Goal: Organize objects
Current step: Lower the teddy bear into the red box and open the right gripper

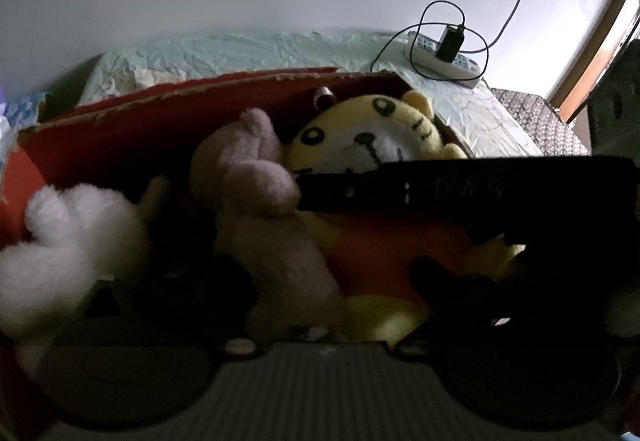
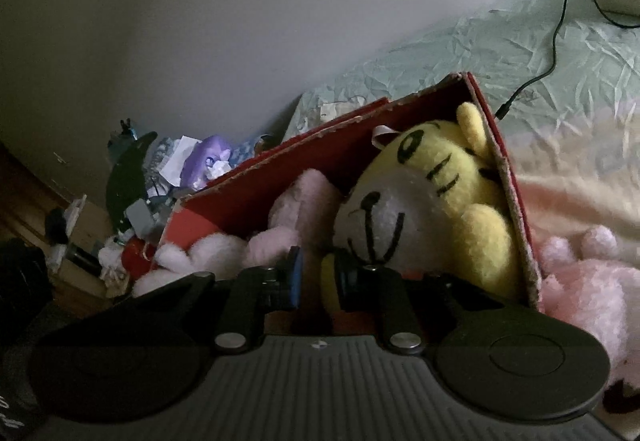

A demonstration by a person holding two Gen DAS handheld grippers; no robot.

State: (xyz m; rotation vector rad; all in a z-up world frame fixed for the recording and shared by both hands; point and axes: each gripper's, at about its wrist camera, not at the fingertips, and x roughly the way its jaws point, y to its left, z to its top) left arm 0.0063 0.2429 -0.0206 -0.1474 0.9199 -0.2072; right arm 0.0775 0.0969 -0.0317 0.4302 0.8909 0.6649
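Red box — three plush toys inside

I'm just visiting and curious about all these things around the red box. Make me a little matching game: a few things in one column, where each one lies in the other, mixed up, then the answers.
Things
1. yellow tiger plush
2. white fluffy plush
3. power strip
4. pink plush

Places
A. on the pale green cover, beyond the red box, with a black charger plugged in
B. outside the box, on the bedding beside its wall
C. inside the box, head in the far corner
D. inside the box, at the end away from the tiger

Pairs: 1-C, 2-D, 3-A, 4-B
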